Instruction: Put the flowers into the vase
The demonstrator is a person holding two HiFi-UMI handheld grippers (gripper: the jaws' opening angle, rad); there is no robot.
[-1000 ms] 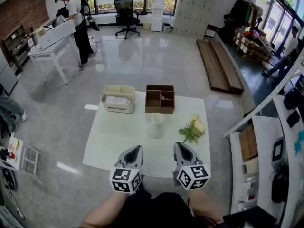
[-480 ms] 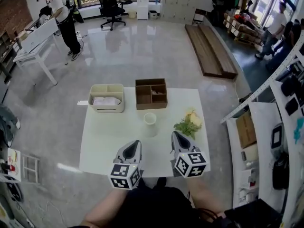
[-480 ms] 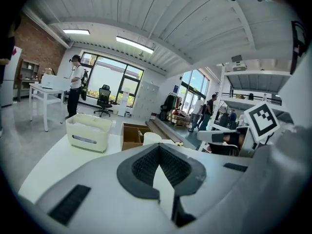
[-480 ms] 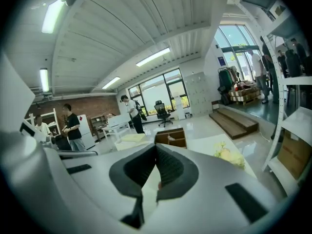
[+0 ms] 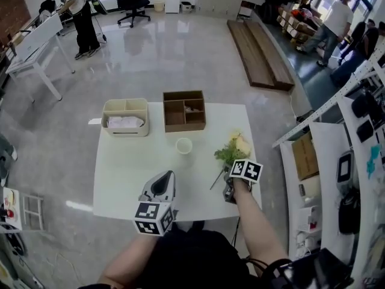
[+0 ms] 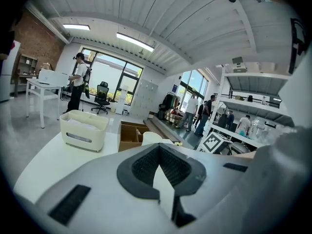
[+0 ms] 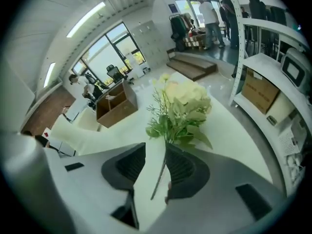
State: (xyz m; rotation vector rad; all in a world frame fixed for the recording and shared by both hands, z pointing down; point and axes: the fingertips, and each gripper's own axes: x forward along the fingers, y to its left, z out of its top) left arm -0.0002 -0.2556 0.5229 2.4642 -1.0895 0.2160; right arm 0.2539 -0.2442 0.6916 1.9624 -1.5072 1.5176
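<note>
Grasp step: the flowers (image 5: 236, 149) lie at 3 o'clock of the vase (image 5: 184, 146), stem straddled by the right gripper (image 7: 155, 149), whose jaws are opening. Closure on the stem is required next. Left gripper (image 6: 157, 147): jaws together, empty.

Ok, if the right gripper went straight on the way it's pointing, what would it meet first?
Most likely the flower stem, which already lies between the right gripper's opening fingers, not pinched. Past that comes the bouquet itself, lying on the white table.
</note>
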